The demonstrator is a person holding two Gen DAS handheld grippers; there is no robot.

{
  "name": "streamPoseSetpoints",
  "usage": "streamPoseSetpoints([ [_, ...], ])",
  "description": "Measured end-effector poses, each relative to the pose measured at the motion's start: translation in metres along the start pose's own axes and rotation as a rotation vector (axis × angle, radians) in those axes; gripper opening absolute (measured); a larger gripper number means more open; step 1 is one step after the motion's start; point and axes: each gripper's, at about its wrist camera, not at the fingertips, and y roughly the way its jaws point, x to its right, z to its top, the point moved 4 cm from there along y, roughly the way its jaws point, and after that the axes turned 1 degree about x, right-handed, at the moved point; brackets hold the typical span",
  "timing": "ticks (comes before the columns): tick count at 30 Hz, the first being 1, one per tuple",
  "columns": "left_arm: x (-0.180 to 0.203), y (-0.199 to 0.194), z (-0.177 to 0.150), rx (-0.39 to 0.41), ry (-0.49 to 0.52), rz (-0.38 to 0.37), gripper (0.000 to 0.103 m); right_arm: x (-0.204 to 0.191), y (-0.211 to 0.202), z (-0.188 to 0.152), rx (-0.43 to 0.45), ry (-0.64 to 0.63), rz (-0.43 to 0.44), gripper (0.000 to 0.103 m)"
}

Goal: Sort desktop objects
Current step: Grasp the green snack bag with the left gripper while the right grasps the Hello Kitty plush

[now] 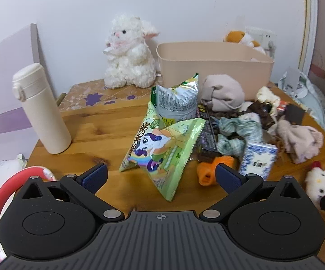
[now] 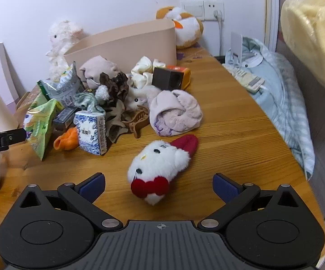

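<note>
A heap of small things lies on the wooden table point(image 1: 94, 135). My left gripper point(image 1: 161, 177) is open and empty, with a green pony snack bag point(image 1: 162, 148) standing between its fingertips; a second green and silver bag point(image 1: 176, 99) stands behind it. My right gripper point(image 2: 159, 185) is open and empty, with a white cat plush with a red bow point(image 2: 157, 166) lying between its fingertips. A blue-patterned box point(image 2: 90, 132), an orange toy point(image 2: 66, 140), rolled socks point(image 2: 176, 112), scrunchies and a brown hair claw point(image 2: 137, 121) lie in the heap.
A beige bin point(image 1: 214, 67) stands at the back of the table. A white lamb plush point(image 1: 128, 51) and a cream bottle point(image 1: 40, 108) stand at the left. An orange and white plush point(image 2: 185, 27) sits by the wall sockets. Folded blue clothing point(image 2: 279, 90) lies past the table's right edge.
</note>
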Motion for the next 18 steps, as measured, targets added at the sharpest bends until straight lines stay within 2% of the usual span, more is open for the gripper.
streamPoseSetpoints([
  [4,-0.004,0.032,0.006,-0.025,0.003,0.012,0.103,-0.002,0.018,0.005,-0.013,0.007,-0.011,0.103],
  [12,-0.014,0.077,0.015,-0.023,-0.021,-0.014,0.103,-0.007,0.049,0.012,-0.054,-0.033,-0.076,0.103],
  [16,-0.013,0.094,0.015,-0.045,-0.029,-0.066,0.103,-0.005,0.062,0.011,-0.085,-0.011,-0.069,0.103],
  [18,-0.013,0.101,0.013,-0.058,-0.033,-0.085,0.103,-0.006,0.064,0.012,-0.072,-0.014,-0.071,0.102],
])
